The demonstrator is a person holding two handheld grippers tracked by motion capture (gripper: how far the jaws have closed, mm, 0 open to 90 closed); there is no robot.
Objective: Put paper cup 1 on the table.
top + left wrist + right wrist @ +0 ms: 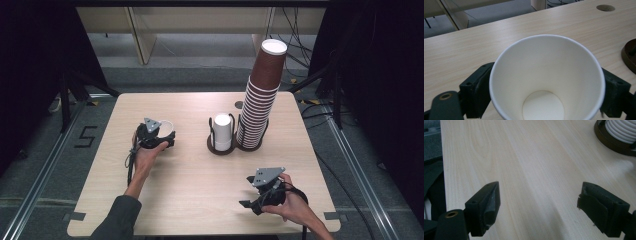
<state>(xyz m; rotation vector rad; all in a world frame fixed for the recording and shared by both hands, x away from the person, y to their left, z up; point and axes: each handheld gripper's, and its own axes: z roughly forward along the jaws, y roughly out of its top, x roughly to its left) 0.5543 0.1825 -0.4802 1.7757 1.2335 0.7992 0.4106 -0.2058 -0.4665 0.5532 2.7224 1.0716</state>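
The left gripper (pixel 161 136) stands over the left half of the table (pixel 190 200), with a white-lined cup (pixel 165 128) between its jaws. In the left gripper view the cup (pixel 546 80) fills the gap, mouth toward the camera, its round bottom visible deep inside. One black jaw flanks the cup on each side, close to its wall; whether the pads press on it I cannot tell. In the high view the cup stands upright on the table, its rim just past the gripper's grey plate.

The right gripper (pixel 255 197) rests low near the table's front right edge, its jaws spread wide with bare wood between them, well apart from the cup.

Behind the middle, two round holders stand side by side: one holds a short white stack (pixel 222 131), the other a tall leaning stack (pixel 262 95) of brown cups.
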